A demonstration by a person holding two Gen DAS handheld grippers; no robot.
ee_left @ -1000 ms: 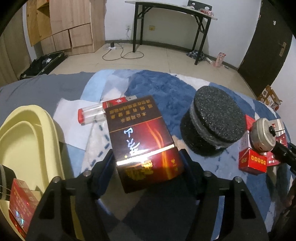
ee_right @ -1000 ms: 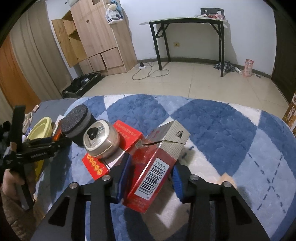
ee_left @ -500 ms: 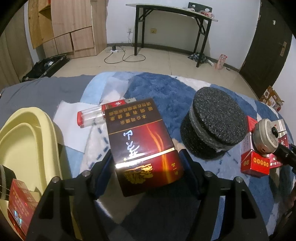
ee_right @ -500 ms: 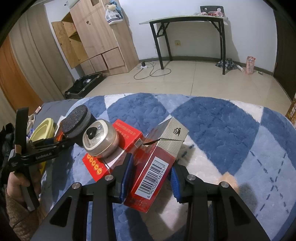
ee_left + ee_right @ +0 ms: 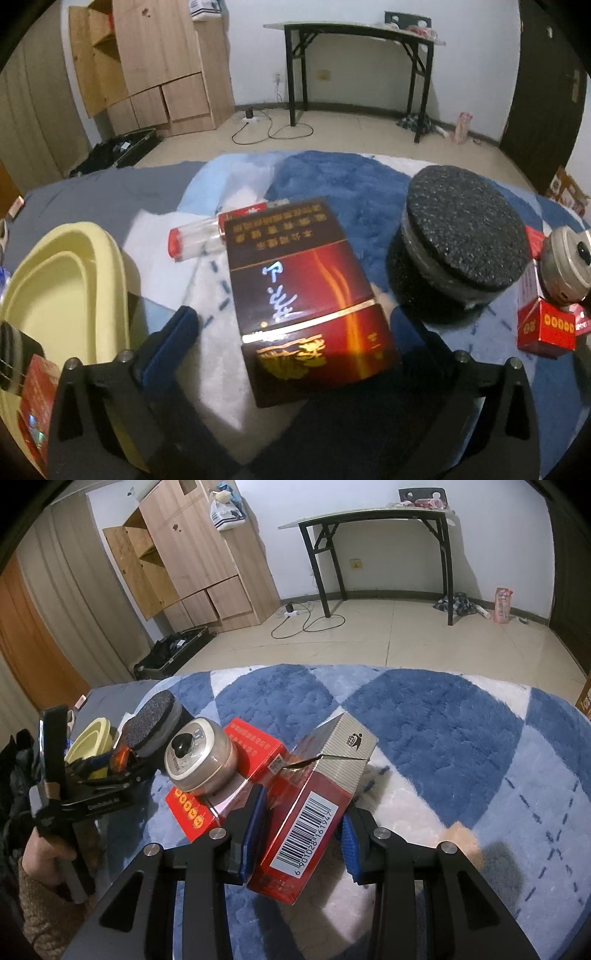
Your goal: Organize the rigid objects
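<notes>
In the left wrist view my left gripper (image 5: 291,325) is open, its fingers (image 5: 173,332) apart from the dark red cigarette box (image 5: 303,295) lying between them on the rug. A yellow tray (image 5: 70,280) with a red pack (image 5: 35,384) stands at left. In the right wrist view my right gripper (image 5: 303,823) is shut on a red cigarette pack (image 5: 314,805) with a barcode, tilted above the rug. The left gripper also shows in the right wrist view (image 5: 92,775).
A black sponge-topped disc (image 5: 461,243), a round metal tin (image 5: 199,760) on a flat red box (image 5: 229,775), and a clear red-capped tube (image 5: 195,240) lie on the blue-and-white rug (image 5: 424,716). The floor lies beyond the rug's far edge.
My left gripper has opened and the dark red box now lies free between its fingers. The right gripper has tightened on the red pack.
</notes>
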